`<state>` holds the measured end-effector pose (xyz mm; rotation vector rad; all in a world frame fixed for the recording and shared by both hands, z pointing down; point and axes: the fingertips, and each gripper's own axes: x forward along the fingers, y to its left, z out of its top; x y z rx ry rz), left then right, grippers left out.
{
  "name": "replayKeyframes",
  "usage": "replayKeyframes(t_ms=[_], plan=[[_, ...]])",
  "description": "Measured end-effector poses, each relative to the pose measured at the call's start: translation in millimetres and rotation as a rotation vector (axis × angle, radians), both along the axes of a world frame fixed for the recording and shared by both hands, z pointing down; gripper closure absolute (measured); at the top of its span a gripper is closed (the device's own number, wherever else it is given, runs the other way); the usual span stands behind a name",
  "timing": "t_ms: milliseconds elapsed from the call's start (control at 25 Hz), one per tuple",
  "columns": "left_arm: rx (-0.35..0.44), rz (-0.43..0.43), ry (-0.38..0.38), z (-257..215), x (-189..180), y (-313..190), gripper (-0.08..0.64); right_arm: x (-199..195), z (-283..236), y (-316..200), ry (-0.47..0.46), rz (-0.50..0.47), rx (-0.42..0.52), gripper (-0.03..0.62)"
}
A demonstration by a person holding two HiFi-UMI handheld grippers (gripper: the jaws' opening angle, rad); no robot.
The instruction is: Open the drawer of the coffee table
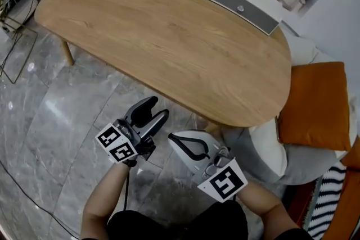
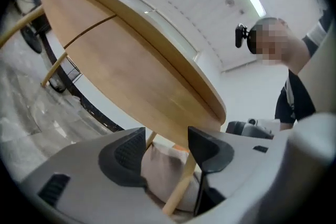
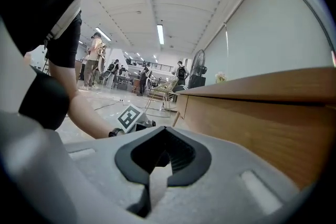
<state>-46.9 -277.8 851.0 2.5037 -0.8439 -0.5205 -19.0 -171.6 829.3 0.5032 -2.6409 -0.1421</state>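
Coffee table (image 1: 169, 36): oval wooden top on slanted legs, filling the upper middle of the head view; both grippers are on its near side, apart from it.
Drawer: cannot be picked out for certain; the wooden face under the top (image 2: 126, 71) lies flush, crossed by 1 seam.
Floor (image 1: 50, 137): grey marbled tiles, below both grippers.
Left gripper (image 1: 158, 108): low beside the table's near edge, aimed at it; its 2 jaws stand well apart, holding nothing; a table leg (image 2: 181, 181) shows far beyond the gap.
Right gripper (image 1: 171, 138): just beside the left one; jaws meet at the tips, nothing between.
Grey-fronted box (image 1: 242, 8): on the top's far right.
Orange cushion (image 1: 315, 104): right of the table.
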Motion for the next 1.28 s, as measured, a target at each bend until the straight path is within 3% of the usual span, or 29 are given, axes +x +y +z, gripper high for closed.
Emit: replayKeyframes(t_ms=[280, 440, 600, 760, 960, 1080, 1280], plan=[[-0.138, -0.007, 0.312, 2.4, -17.1, -26.9, 0.281, -15.4, -8.9, 6.8, -0.028, 0.007, -0.004, 0.592], [-0.121, 0.045, 0.385, 2.4, -16.1, -25.9, 0.278, -13.1, -5.6, 8.8, -0.076, 0.005, 0.036, 0.592], [-0.143, 0.078, 0.471, 7.0, -14.3, -26.5, 0.278, -5.7, 4.6, 13.0, -0.026, 0.018, -0.013, 0.592], [-0.109, 0.101, 0.485, -3.4, -6.0, -32.7, 0.278, -9.2, 2.4, 21.7, -0.055, -0.012, 0.017, 0.592], [-0.177, 0.133, 0.683, -20.4, -2.5, -47.1, 0.247, -1.0, -0.9, 19.2, -0.034, 0.008, -0.009, 0.592], [-0.172, 0.155, 0.720, -21.5, -0.9, -47.4, 0.245, 0.0, -3.2, 26.3, -0.040, -0.003, -0.019, 0.592], [-0.199, 0.143, 0.696, -19.5, -1.5, -44.4, 0.286, 2.3, -2.0, 27.8, -0.039, -0.011, -0.006, 0.592]])
